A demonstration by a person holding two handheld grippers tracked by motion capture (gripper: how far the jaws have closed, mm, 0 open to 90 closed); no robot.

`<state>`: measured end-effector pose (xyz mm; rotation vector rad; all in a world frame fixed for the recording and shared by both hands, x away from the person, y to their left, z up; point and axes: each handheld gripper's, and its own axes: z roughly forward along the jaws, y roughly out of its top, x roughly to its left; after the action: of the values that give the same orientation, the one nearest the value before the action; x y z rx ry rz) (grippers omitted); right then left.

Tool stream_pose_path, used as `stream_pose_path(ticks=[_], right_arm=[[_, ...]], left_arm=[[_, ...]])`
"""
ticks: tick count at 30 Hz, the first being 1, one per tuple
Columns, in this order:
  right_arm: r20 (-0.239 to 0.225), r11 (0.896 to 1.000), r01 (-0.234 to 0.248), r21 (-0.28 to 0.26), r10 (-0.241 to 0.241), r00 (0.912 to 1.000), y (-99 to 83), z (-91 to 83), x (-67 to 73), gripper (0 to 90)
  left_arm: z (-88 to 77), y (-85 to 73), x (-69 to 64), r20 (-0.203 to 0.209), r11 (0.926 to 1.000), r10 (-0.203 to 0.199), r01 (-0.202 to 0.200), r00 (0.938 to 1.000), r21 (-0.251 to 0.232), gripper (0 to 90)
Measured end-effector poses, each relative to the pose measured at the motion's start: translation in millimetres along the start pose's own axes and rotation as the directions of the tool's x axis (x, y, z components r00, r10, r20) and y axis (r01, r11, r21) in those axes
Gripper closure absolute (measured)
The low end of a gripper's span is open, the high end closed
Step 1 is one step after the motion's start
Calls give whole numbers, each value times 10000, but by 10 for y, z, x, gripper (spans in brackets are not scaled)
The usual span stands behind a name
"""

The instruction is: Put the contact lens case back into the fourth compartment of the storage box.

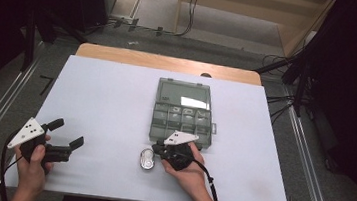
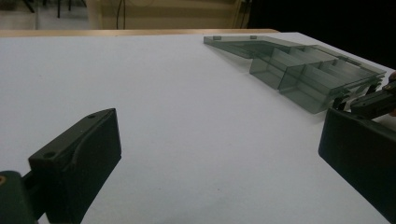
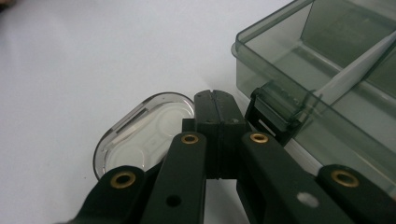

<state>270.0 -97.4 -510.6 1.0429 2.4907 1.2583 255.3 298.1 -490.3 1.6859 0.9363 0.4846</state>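
1. Right gripper closed tight, jaws pressed together with nothing between, tips just beside the small clear case and the latch of the organizer box.
2. Left gripper spread wide, empty, well apart from the box.
3. Small case lay on the white table, near the box's front edge.

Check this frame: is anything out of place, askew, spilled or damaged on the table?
Nothing stands out. The grey compartment box lies open and square on the table, lid flat behind it. A small clear oval case sits just in front of it, beside the shut right gripper. The left gripper hovers open, apart. No spills or damage visible.
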Motion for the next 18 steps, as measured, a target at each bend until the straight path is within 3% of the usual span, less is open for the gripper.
stream_pose_path(ticks=[11,18], right_arm=[[20,9999,33,111,-33,10000,23,89,18,883],[-255,9996,187,188,-182,9995,74,156,62,882]], left_arm=[[-5,0,5,13,10000,-47,47,10000,11,0],[-2,-2,6,18,10000,-33,33,10000,-8,0]])
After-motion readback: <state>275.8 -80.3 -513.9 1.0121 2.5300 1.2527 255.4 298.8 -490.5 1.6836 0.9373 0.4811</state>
